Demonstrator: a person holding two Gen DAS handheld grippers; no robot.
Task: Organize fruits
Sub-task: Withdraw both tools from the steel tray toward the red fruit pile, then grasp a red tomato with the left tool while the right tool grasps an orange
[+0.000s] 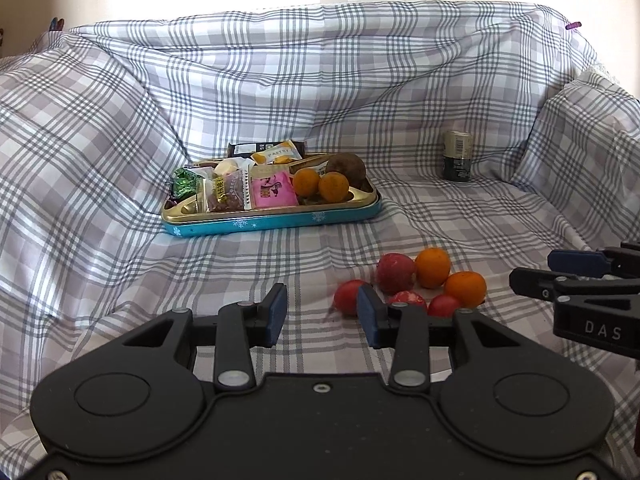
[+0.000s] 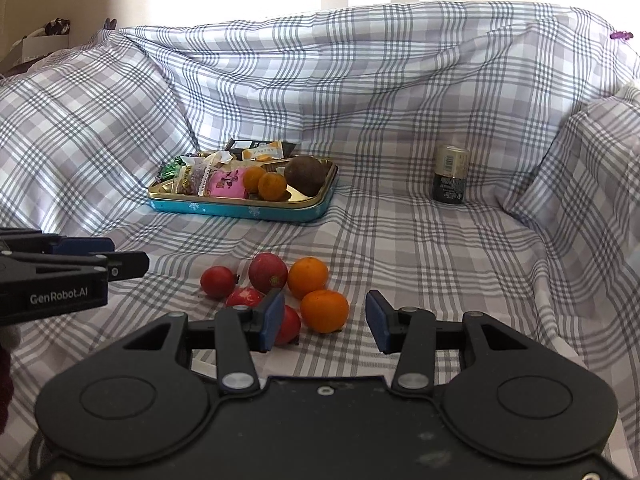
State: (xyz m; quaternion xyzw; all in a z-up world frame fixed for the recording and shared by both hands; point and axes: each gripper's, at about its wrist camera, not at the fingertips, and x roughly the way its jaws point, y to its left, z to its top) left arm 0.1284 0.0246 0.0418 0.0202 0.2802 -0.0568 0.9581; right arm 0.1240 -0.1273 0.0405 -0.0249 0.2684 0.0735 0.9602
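Loosely clustered red fruits [image 2: 218, 281], glossy oranges [image 2: 324, 311]

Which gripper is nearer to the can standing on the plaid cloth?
Right. The right gripper sits nearer the can, which stands ahead and to its right. The left gripper is farther away across the loose fruit.

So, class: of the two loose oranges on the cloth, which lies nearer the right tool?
The front orange, lying just ahead of the right tool; the other orange sits further back.
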